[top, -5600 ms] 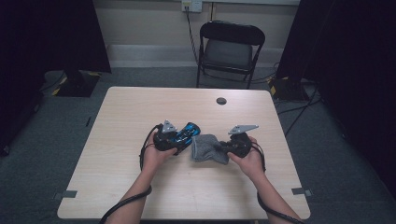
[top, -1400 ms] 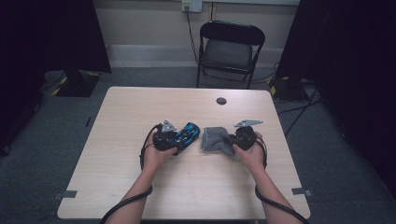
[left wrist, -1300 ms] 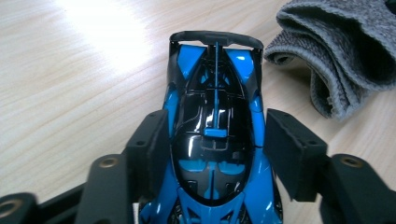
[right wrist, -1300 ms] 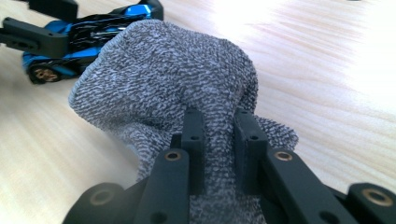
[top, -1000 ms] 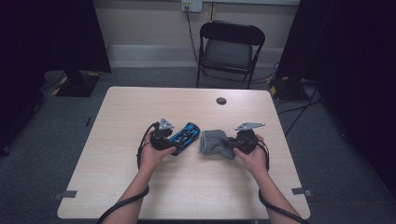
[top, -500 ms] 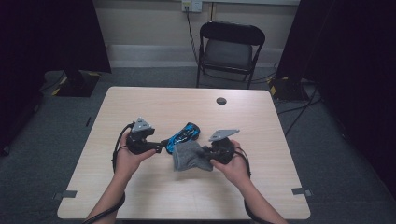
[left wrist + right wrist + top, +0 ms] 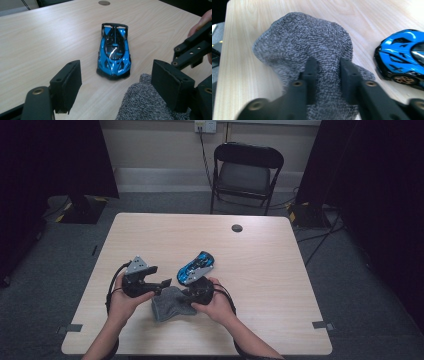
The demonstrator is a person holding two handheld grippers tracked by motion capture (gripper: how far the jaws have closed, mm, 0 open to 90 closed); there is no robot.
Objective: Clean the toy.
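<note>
A blue toy car point(image 7: 196, 267) stands on the wooden table point(image 7: 270, 270), its nose toward me. Just left of it my left gripper point(image 7: 165, 282) is open, and in the left gripper view the car point(image 7: 113, 53) sits beyond the wide gap between the jaws point(image 7: 117, 72). A grey knitted sock point(image 7: 170, 302) lies crumpled on the table in front of the car. My right gripper point(image 7: 189, 297) lies over the sock's right end. Its jaws have just been opening, and a fold of the sock point(image 7: 302, 42) still lies loosely between them point(image 7: 328, 65).
A black folding chair point(image 7: 247, 170) stands behind the table's far edge. A round cable hole point(image 7: 237, 228) sits in the tabletop near that edge. Bare wood stretches to the right and far left. The right gripper's jaws point(image 7: 192, 50) reach in beside the sock point(image 7: 145, 100).
Both hands have slid left across the table. The right gripper dragged the sock left and nearer, past the car. The left gripper drew back left from the car, which stayed put.
</note>
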